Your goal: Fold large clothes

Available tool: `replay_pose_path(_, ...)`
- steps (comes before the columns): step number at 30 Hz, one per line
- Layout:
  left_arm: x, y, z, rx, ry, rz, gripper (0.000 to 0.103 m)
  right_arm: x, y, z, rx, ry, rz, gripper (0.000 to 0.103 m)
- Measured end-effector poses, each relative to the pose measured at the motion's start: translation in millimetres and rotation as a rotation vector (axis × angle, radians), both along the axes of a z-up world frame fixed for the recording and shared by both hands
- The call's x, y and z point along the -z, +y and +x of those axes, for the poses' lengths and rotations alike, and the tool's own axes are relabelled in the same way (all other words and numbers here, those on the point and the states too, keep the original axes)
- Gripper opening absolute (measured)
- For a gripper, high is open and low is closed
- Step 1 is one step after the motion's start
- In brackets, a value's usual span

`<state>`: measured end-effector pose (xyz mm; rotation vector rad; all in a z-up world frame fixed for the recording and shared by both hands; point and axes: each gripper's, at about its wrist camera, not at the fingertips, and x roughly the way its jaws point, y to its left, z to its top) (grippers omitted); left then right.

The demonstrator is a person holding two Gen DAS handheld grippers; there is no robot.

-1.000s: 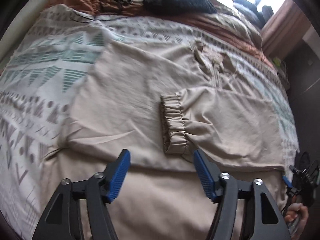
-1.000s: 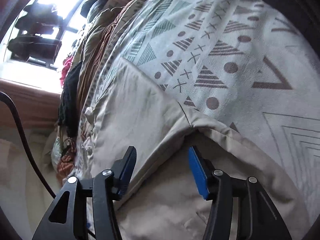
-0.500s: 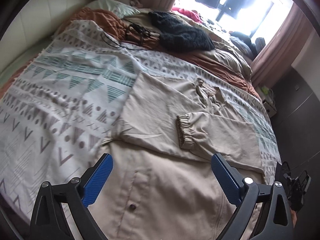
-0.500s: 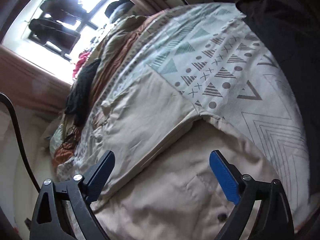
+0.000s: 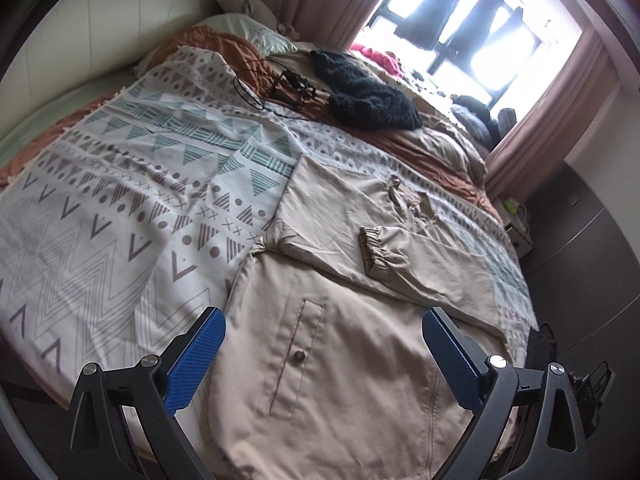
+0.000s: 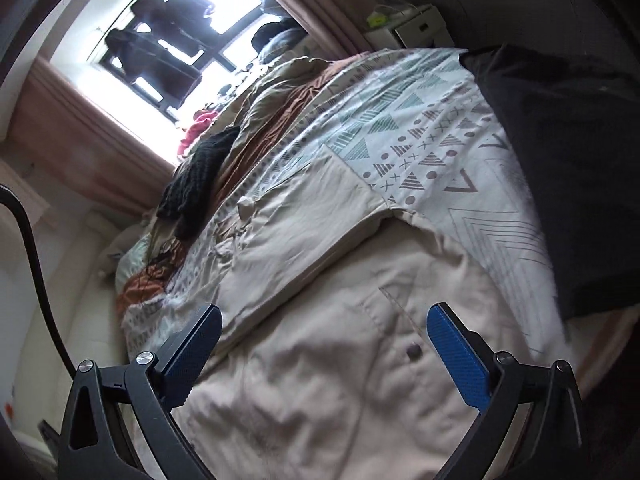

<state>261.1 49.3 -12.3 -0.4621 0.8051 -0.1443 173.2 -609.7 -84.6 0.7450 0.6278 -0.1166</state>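
A large beige jacket (image 5: 344,344) lies flat on the patterned bedspread (image 5: 120,208), both sleeves folded across its chest; one elastic cuff (image 5: 372,252) lies on top near the middle. It also shows in the right wrist view (image 6: 320,360), with a pocket button (image 6: 412,350). My left gripper (image 5: 324,356) is open and empty, above the jacket's lower part. My right gripper (image 6: 324,352) is open and empty, above the jacket's lower right side.
A black knitted garment (image 5: 368,96), a black cable (image 5: 280,84) and rust-coloured bedding (image 5: 400,136) lie at the far side of the bed under the window (image 5: 460,28). A dark garment (image 6: 560,160) lies at the bed's right edge. A white nightstand (image 6: 416,24) stands beyond.
Both grippers have opened wider and pulled back and up from the jacket, so more of the bed and the jacket's lower part shows. The folded sleeves stay in place.
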Motion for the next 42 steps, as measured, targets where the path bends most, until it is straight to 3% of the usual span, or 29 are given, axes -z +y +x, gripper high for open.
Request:
replay_pose_path(15,-5.3,7.1,-115.1,0.042,-0.107,-0.048,0.099,-41.6,12.2,-128.9,-0.025,-0.085,-0.189,0.103)
replay_pose_path(20,0.0,6.5,-149.7,0.063,-0.140,-0.053,0.099,-42.7,18.6,-168.5,-0.030,-0.092,-0.235,0.103)
replay_pose_path(25,15.2,11.1,-176.8,0.057,-0.149,-0.054,0.097,-35.8,18.5,-200.0,-0.012,-0.069,-0.277,0.103)
replay_pose_path(35,57.9,35.8,-201.6,0.028,-0.093,-0.091,0.078,-8.5,13.8,-237.8,-0.002,-0.032,-0.286,0.103)
replay_pose_path(39,74.8,40.9,-206.1,0.017,-0.062,-0.109,0.068,14.5,8.2,-243.3,-0.013,-0.013,-0.245,0.103)
replay_pose_path(42,82.5,42.3,-208.1,0.017,-0.050,-0.117,0.068,28.8,6.1,-245.9,-0.030,-0.022,-0.213,0.103)
